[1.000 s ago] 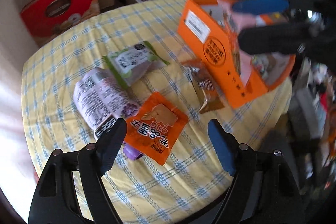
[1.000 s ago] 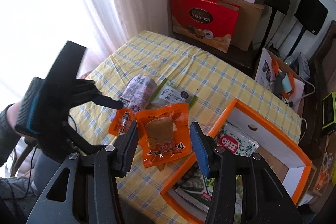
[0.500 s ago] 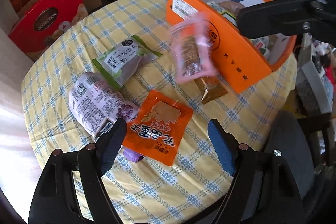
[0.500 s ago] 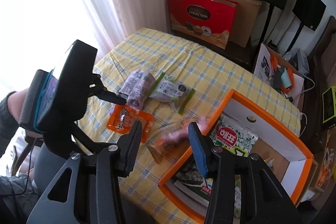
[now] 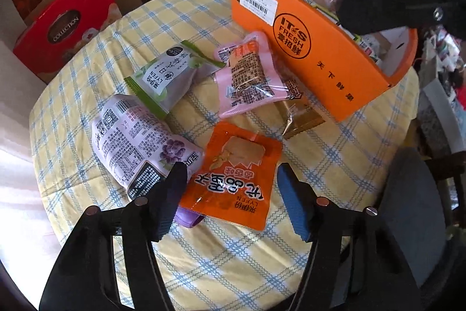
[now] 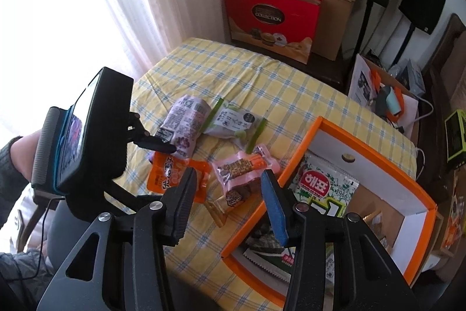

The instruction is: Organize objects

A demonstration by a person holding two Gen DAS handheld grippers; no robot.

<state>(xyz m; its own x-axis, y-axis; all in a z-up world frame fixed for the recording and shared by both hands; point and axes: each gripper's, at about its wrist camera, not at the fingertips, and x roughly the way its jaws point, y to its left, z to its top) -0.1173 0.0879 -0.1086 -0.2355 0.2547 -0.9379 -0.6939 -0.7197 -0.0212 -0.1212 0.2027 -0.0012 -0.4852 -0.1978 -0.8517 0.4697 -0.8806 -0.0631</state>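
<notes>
Several snack packets lie on the yellow checked tablecloth (image 5: 262,267). An orange packet (image 5: 236,174) lies just ahead of my open, empty left gripper (image 5: 230,188). A purple packet (image 5: 137,142), a green packet (image 5: 171,77) and a pink packet (image 5: 250,77) lie beyond it. The pink packet rests partly on a brown packet (image 5: 303,118), beside the orange box (image 5: 314,54). My right gripper (image 6: 227,197) is open and empty above the pink packet (image 6: 241,174), near the orange box (image 6: 294,153), which holds a seaweed packet (image 6: 323,188).
Red gift boxes (image 6: 271,19) and a cardboard box (image 6: 329,25) stand beyond the table's far edge. A bright curtained window (image 6: 87,5) is on the left. Cluttered bags and cables (image 6: 387,104) sit to the far right. A grey chair (image 5: 413,212) is by the table's right edge.
The right gripper let go of the packet it held one second ago. The pink packet dropped and now lies on the brown packet beside the orange box. The left gripper stayed open.
</notes>
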